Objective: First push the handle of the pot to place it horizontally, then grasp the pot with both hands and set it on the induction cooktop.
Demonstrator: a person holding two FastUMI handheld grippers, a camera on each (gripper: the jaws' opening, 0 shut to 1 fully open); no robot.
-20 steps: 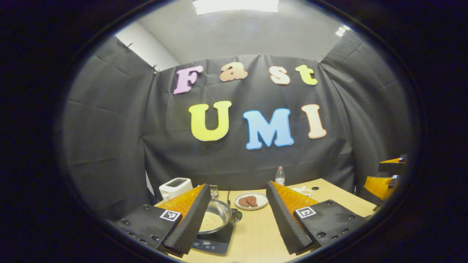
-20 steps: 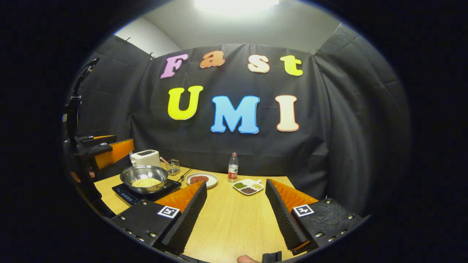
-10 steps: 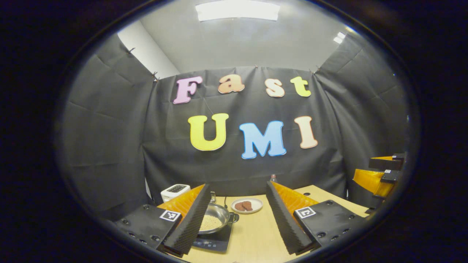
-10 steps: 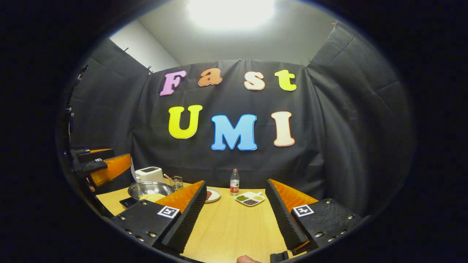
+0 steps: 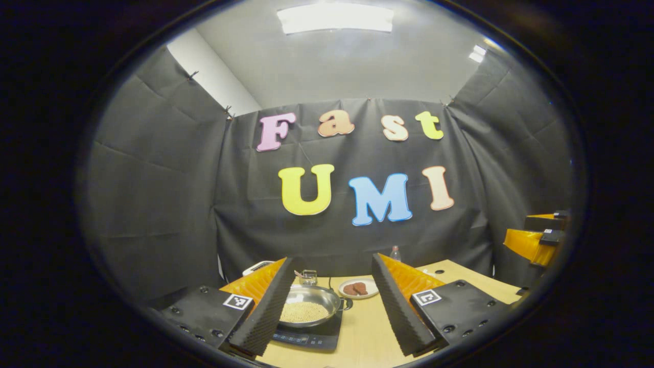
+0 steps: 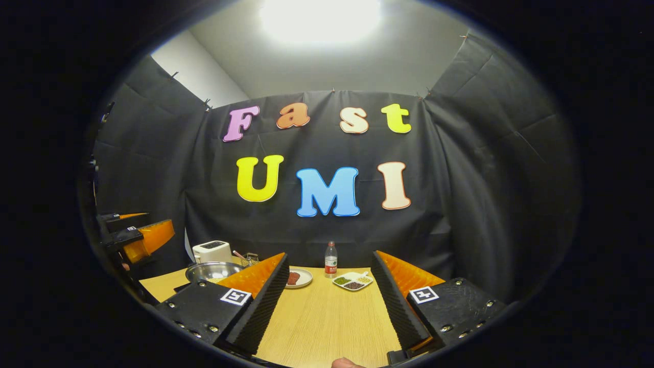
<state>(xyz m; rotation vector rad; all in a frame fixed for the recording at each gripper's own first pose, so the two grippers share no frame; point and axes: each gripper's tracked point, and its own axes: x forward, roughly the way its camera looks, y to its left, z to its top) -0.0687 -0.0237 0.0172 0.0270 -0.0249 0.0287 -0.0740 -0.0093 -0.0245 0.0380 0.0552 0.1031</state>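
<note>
A steel pot [image 5: 309, 307] holding pale grains sits on the black induction cooktop [image 5: 312, 337], with a small dark side handle [image 5: 347, 304] on its right. In the right gripper view the pot [image 6: 212, 271] stands at the far left, partly behind my left finger. My left gripper [image 5: 332, 306] is open, held back from the pot and above the table. My right gripper [image 6: 329, 306] is open over bare tabletop. Each gripper shows at the edge of the other's view: the right gripper [image 5: 536, 237], the left gripper [image 6: 135, 235].
On the wooden table [image 6: 327, 317] stand a white toaster [image 6: 212, 251], a plate with brown patties [image 5: 358, 289], a divided dish of beans [image 6: 352, 280], a water bottle [image 6: 331, 259] and a small wire basket [image 6: 248, 258]. A fingertip [image 6: 343, 363] shows at the bottom edge.
Both views have tilted upward and pulled back, so the table sits lower in them. The pot has stayed on the cooktop. Both grippers have stayed open.
</note>
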